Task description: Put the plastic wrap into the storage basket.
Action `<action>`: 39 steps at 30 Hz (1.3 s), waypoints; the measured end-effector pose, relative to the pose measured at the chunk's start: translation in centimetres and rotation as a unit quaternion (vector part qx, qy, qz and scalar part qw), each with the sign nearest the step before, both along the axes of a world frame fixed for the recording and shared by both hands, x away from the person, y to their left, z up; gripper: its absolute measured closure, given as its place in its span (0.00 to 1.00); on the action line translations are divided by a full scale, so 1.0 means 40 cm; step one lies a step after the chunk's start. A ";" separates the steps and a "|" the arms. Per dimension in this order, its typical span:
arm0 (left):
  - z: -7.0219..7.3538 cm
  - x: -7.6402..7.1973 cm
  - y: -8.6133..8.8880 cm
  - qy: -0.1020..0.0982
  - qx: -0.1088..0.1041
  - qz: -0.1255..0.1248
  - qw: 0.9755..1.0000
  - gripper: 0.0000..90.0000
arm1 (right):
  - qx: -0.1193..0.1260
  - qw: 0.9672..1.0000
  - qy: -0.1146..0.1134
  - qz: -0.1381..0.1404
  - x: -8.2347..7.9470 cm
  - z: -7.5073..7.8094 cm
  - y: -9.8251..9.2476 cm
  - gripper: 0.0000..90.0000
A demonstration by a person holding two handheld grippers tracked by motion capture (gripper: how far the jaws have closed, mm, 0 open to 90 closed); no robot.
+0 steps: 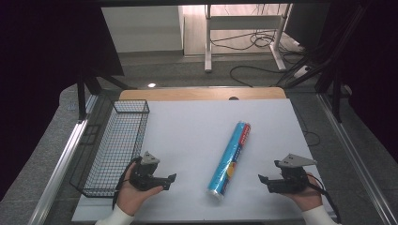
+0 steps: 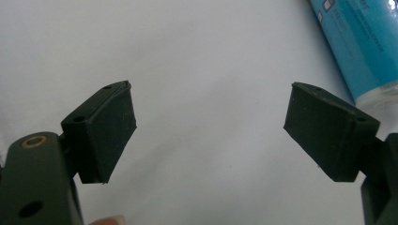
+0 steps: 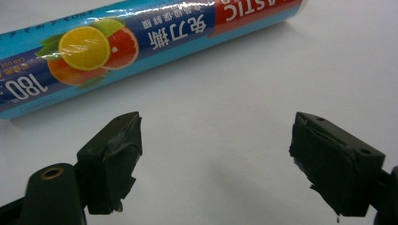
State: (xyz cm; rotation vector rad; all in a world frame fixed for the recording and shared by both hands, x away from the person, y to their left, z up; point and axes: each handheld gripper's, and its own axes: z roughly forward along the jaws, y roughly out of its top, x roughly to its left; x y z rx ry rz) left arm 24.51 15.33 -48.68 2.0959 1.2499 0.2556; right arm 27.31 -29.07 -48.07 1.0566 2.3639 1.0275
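Blue film roll (image 1: 230, 159) lies diagonally mid-table, 3 o'clock of left gripper (image 1: 171, 180), 9 o'clock of right gripper (image 1: 263, 181), both gaping and empty; likely light, stiff, slick-wrapped, apt to roll: pinch across mid-length, not the ends.

White-topped bench (image 1: 197, 136) with a strip of bare wood along its far edge. Blue roll of plastic wrap (image 1: 230, 158) flat on the white sheet, slanted, red-banded end farther off, clear-capped end nearer the front edge. Black wire basket (image 1: 112, 145) well to the left of the roll, along the bench's left edge, long side parallel to that edge.
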 end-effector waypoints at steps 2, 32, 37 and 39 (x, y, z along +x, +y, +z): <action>-0.002 0.001 -0.006 -0.002 0.007 -0.002 1.000 0.18 | -0.003 1.000 0.004 -0.004 0.002 -0.003 -0.002 0.22; 0.026 0.000 -0.012 0.002 0.013 0.004 1.000 0.19 | 0.014 1.000 -0.008 -0.017 0.007 0.002 -0.014 0.24; 0.055 0.005 -0.025 -0.004 0.010 -0.006 1.000 0.19 | 0.013 1.000 -0.008 -0.018 0.007 0.002 -0.014 0.24; 0.063 0.011 -0.029 -0.003 0.004 -0.008 1.000 0.19 | 0.012 1.000 -0.008 -0.019 0.006 0.002 -0.014 0.24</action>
